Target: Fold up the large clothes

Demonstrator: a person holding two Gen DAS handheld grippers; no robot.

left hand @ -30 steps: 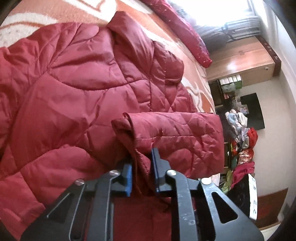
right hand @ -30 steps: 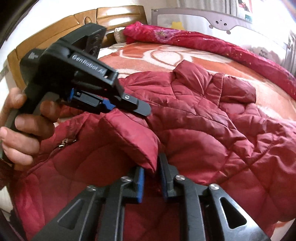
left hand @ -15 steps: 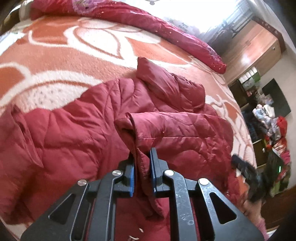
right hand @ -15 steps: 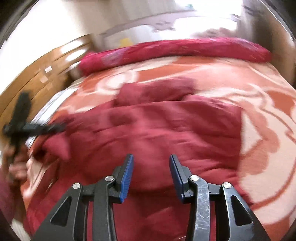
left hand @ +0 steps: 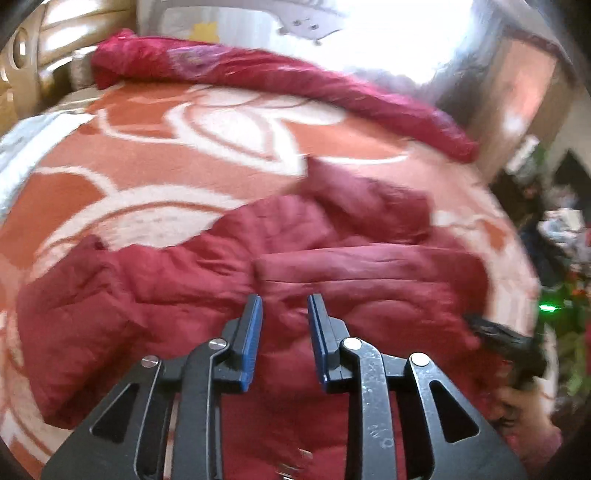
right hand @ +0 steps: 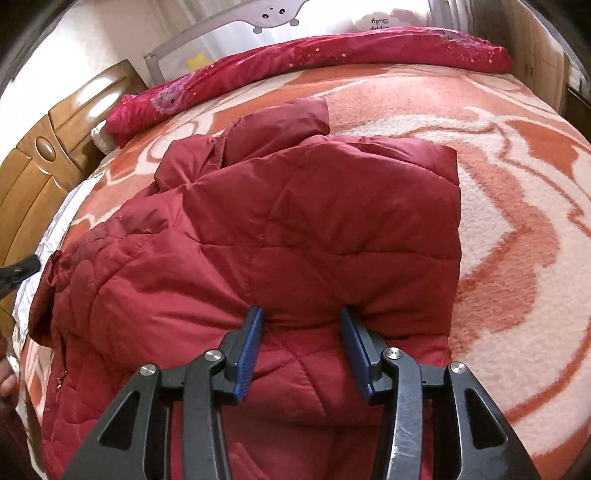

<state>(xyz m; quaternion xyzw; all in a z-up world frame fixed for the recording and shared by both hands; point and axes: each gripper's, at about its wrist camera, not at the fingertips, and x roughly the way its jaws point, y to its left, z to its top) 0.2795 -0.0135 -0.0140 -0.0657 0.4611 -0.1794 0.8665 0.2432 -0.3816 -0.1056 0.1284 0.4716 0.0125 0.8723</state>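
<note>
A dark red quilted puffer jacket lies on the bed, its sleeve folded across the body. In the right wrist view the jacket fills the middle, collar at the far end. My left gripper is open and empty just above the jacket's lower part. My right gripper is open, its fingertips resting at a fold of the jacket's near edge, gripping nothing. The right gripper also shows at the right edge of the left wrist view, blurred.
The bed has an orange and white patterned blanket. A rolled red quilt lies along the far side by a grey bed rail. A wooden headboard stands at left. Cluttered shelves stand beyond the bed.
Both grippers have let go of the sleeve and opened. The sleeve now lies flat across the jacket. Both grippers have pulled back toward the jacket's near edge.
</note>
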